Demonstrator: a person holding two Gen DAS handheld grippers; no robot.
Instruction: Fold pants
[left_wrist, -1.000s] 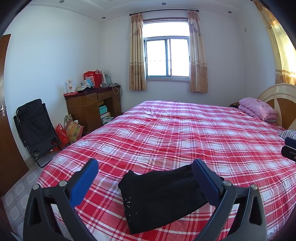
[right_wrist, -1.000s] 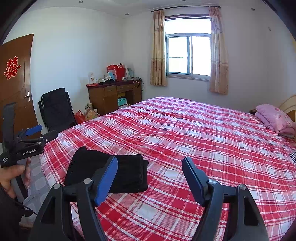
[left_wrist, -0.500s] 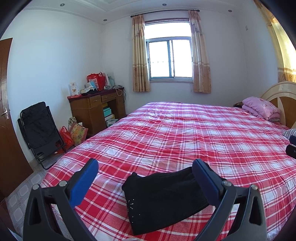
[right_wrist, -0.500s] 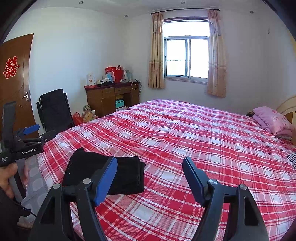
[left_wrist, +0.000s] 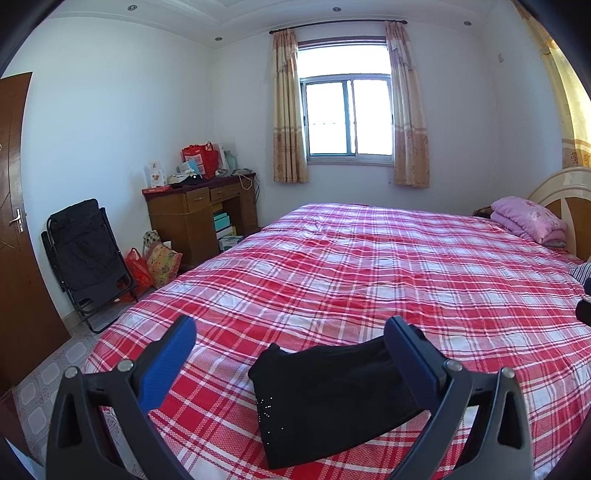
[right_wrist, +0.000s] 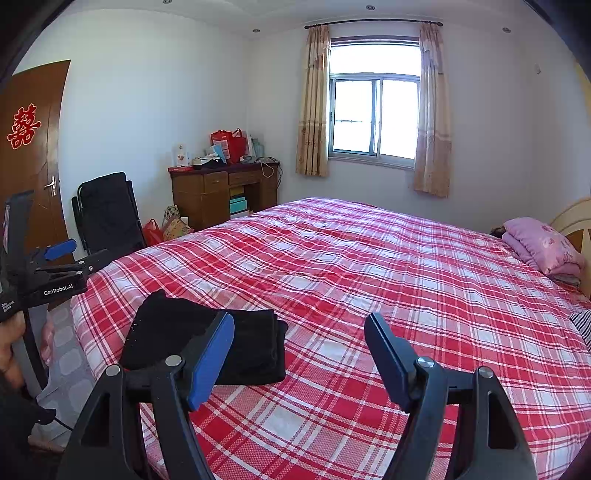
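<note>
The left gripper (left_wrist: 291, 334) finger hides one end of the folded black pants (left_wrist: 332, 398), lying crosswise; both grippers' jaws stand apart, empty.

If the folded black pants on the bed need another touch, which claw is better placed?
Left, probably. The black pants lie straight ahead of the open left claw, partly between its fingers. From the open right claw they sit off to its left, with only plaid bedspread ahead.
</note>
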